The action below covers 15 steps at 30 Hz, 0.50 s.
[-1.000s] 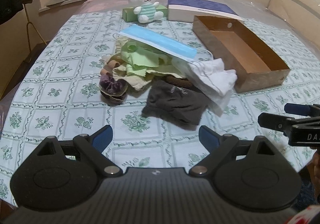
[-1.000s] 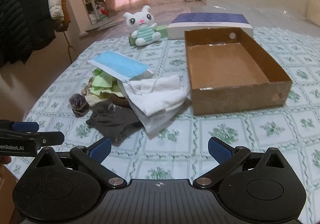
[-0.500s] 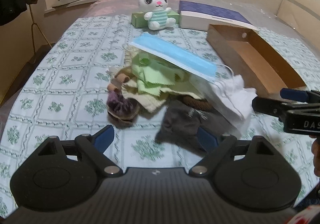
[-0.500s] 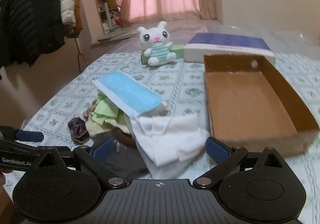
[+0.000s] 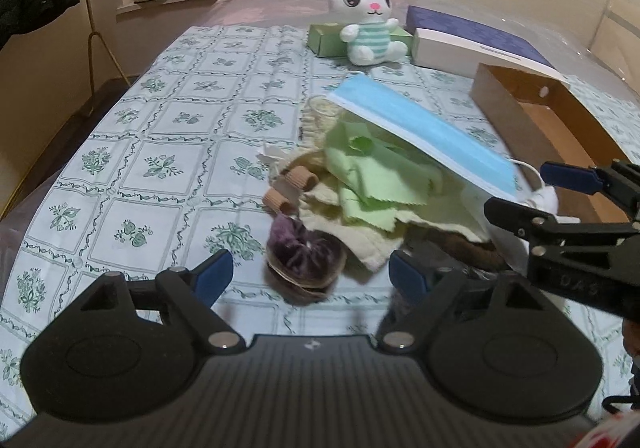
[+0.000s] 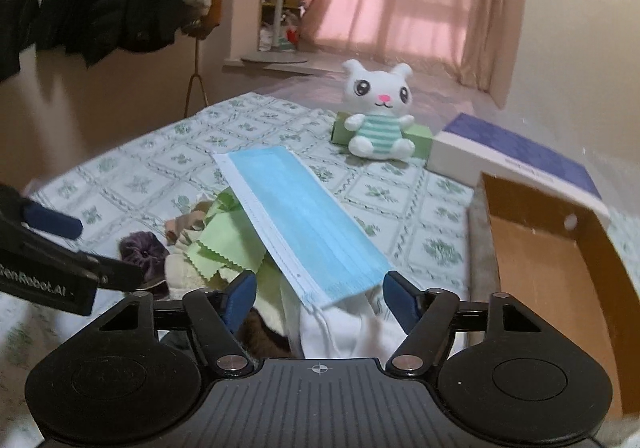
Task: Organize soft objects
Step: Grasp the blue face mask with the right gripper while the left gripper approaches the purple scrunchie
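- While both pairs of jaws stand spread wide with nothing between them, we have our left gripper (image 5: 308,274) low in front of the purple scrunchie (image 5: 305,260) and our right gripper (image 6: 318,298) level with the near end of the blue face mask (image 6: 304,224).
- Over the last second both of our grippers have closed in on the heap from well back on the tablecloth (image 5: 168,152); the pile now fills the lower middle of each view.
- We judge this as the end of the approach: no item is gripped yet, and nothing lies in the cardboard box (image 6: 560,272), so the sorting has barely begun.
- The mask lies tilted on top of the pile, over the green cloths (image 5: 372,176) and the white cloth (image 6: 352,332); the box stands just to the right of the heap.
- Farther back the plush rabbit (image 5: 366,20) sits against a green carton (image 5: 326,40), beside a purple-lidded box (image 5: 472,40).
- A dark garment under the pile is mostly hidden behind our gripper bodies, and the small tan pieces (image 5: 290,188) by the scrunchie are hard to identify.
- The box's far side is cut off by the right wrist frame, and that view is blurred.
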Tool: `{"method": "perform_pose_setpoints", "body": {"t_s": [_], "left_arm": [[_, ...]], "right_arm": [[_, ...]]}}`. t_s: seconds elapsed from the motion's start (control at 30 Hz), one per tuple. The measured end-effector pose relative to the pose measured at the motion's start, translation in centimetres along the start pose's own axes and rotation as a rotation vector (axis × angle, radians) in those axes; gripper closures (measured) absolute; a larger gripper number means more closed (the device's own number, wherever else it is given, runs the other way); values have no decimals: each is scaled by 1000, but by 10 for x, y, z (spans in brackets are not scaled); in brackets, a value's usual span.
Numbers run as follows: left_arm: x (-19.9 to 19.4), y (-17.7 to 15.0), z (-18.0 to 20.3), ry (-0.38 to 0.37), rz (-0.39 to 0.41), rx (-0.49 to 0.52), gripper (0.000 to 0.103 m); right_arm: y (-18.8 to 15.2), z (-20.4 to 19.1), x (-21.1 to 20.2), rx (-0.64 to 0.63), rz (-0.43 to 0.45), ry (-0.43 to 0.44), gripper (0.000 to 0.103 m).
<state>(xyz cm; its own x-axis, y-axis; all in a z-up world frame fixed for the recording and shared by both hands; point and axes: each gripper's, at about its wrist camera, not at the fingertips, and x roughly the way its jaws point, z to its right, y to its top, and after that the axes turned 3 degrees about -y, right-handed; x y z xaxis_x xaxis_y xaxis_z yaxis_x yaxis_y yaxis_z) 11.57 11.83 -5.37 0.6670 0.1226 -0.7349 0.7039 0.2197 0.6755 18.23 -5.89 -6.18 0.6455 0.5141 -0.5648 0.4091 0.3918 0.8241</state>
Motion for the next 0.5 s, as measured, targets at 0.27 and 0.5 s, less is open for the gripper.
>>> {"method": "perform_pose_setpoints", "body": {"t_s": [0.27,0.5], "left_arm": [[21,3,-10,15,-11,-15,21],[25,2,-11,5,3,-13,22]], "right_arm": [[2,-19,35,-117,9,-44,61],[5,-18,36,-125,70,-27,102]]}}
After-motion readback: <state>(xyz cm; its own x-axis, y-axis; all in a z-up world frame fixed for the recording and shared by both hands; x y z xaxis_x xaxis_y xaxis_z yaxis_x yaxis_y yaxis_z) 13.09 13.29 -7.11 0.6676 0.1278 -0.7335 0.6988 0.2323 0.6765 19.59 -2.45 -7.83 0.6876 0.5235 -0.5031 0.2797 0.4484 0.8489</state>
